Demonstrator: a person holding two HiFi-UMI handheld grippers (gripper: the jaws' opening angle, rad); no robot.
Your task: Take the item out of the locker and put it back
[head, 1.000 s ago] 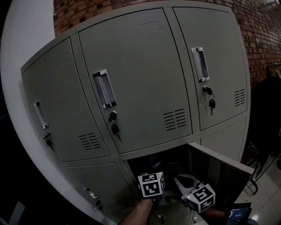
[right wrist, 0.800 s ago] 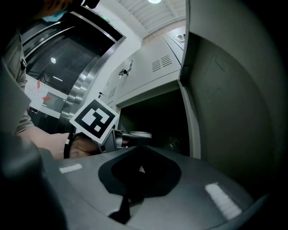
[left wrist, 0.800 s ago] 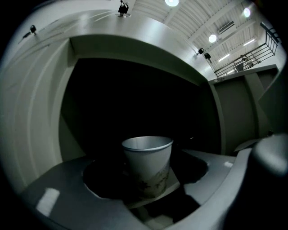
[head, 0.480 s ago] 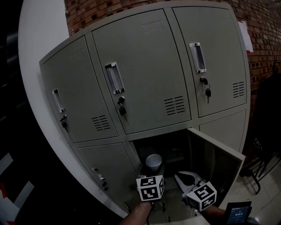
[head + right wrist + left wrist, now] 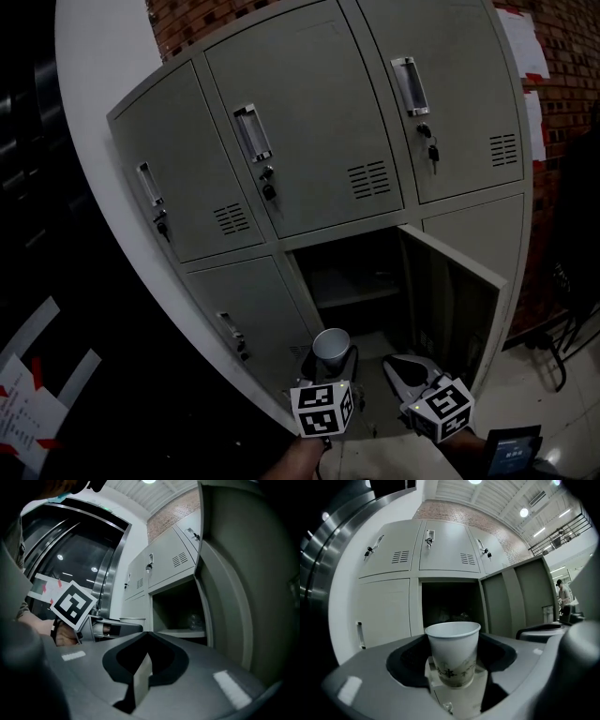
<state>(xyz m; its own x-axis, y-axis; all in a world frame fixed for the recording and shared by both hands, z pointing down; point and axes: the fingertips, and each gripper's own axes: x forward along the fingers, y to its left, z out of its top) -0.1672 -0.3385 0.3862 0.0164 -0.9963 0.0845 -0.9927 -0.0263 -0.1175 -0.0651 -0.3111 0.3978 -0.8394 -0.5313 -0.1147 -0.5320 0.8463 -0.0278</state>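
White paper cup is out of the locker right now. It sits upright in the left gripper, whose jaws are spread wide but pinching the lower half of the cup from both sides. The rim is up, and there's some dark print on the side I can't read.

From the head view, the cup is down around 6 o'clock, in front of the open compartment and clear of it. That's the lower middle one in a grey metal bank of lockers. Its door is swung out at the 3 o'clock side of the opening, and there's a shelf inside. Too dark in there to make out much else.

The right gripper is at 3 o'clock from the left one, near it but not touching. Its jaws are pressed together with nothing between them, pointing roughly toward the open compartment.

The other locker doors are all closed, with keys hanging from the top row. Brick wall shows at about 1 o'clock.
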